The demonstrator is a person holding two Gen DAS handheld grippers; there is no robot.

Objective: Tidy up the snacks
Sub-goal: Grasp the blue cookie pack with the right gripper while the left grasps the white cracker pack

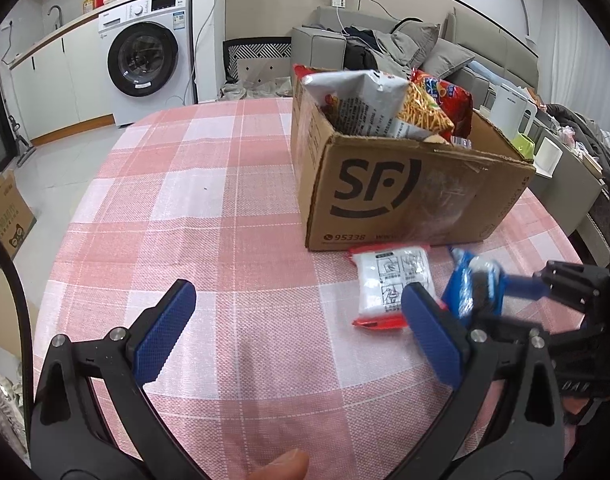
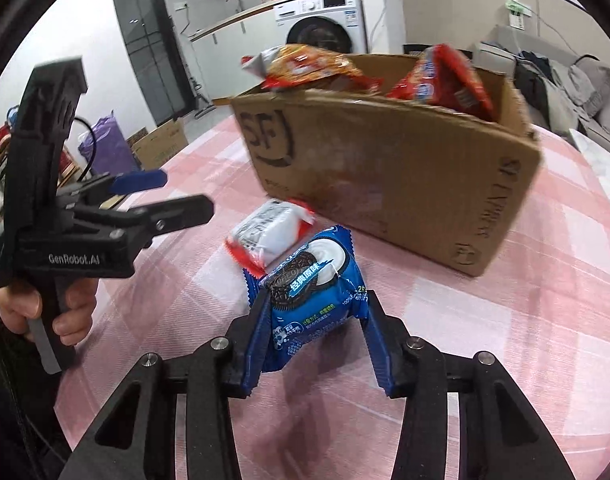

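Pinching the blue cookie pack [image 2: 311, 308] between them, right fingers [image 2: 261, 332] grip; left fingers [image 1: 167, 332] spread.

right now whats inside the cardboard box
Snack bags poke out of the cardboard box: a silver-white bag, an orange noodle-snack bag and a red bag. The walls hide anything lower down.

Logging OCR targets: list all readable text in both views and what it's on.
"SF", "95338": cardboard box.
"OREO": blue cookie packet in the right gripper; its Chinese text I can't transcribe.
"GenRobot.AI": left gripper.
White packet, washing machine: print too small.
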